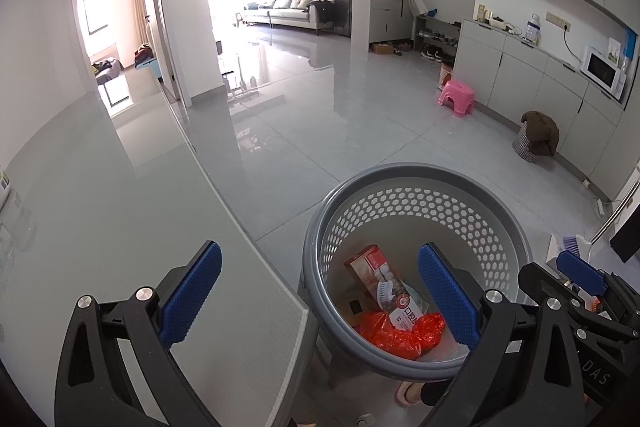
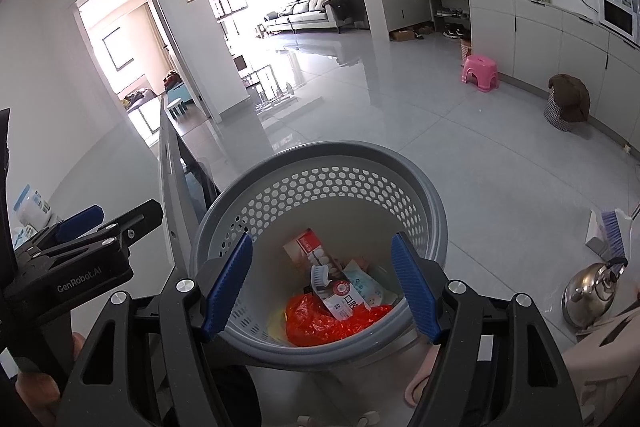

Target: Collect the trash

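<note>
Both grippers hang released and empty over a grey perforated basket, their blue pads spread wide with nothing between them: the right gripper is centred above the basket's mouth, the left gripper straddles the corner of the pale worktop and the basket's near rim. Both point steeply down into the basket, the pose one would expect for a drop rather than a pick. The trash lies at the bottom: a crumpled red plastic bag, a red and white toothbrush package lying on top of it, and a pale blue packet just beside. The basket stands on the glossy tiled floor right against the worktop's end, presumably placed there so that rubbish can be carried off the surface and released without a long reach. The worktop's visible surface is bare apart from small items at its far left edge, too blurred to name. A steel kettle sits on the floor at the right, a pink stool stands well apart by the cabinets. Judging by this, the collecting looks close to finished
</note>
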`<state>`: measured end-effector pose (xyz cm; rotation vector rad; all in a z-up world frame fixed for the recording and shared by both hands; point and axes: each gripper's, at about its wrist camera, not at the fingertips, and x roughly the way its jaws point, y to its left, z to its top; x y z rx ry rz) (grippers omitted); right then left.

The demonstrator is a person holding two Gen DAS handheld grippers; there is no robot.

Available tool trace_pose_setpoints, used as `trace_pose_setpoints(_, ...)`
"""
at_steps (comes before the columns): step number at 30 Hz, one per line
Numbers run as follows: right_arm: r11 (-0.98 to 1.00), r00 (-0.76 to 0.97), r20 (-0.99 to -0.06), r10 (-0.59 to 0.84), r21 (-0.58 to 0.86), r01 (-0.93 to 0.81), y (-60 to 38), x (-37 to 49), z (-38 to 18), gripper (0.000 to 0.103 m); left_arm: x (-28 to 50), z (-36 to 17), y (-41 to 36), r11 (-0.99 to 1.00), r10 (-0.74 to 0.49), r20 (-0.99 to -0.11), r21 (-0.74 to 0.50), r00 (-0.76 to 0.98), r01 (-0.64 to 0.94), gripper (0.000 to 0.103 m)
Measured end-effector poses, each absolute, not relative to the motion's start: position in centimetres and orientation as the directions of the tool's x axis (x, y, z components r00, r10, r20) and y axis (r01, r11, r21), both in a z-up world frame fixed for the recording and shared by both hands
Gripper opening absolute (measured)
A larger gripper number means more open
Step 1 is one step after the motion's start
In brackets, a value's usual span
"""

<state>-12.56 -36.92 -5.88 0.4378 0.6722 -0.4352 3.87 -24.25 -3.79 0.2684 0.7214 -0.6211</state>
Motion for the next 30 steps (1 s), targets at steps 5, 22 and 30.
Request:
trace_pose_setpoints(5, 0.823, 0.702, -0.671, -0.24, 0.242, 0.513, -36.82, -12.52, -5.84, 0.069, 3.73, -3.74, -24.32, 0.789, -0.436, -0.684, 0.022, 0.585, 0.614, 0.097)
trace_pose_setpoints(22, 0.824, 0.703, -0.67, -0.24, 0.242, 0.512, -36.8, -12.5, -5.92, 0.069, 3.34, -3.14, -24.29, 0.784, -0.437, -0.674, 0.038, 0.595, 0.62, 0.097)
trace_pose_setpoints(30, 0.825, 0.703, -0.67, -0.24, 0.242, 0.511, -36.79, -12.51, -5.95, 0.069, 3.09, -3.1, -24.47, 0.782, -0.436, -0.675, 0.043, 0.595, 0.622, 0.097)
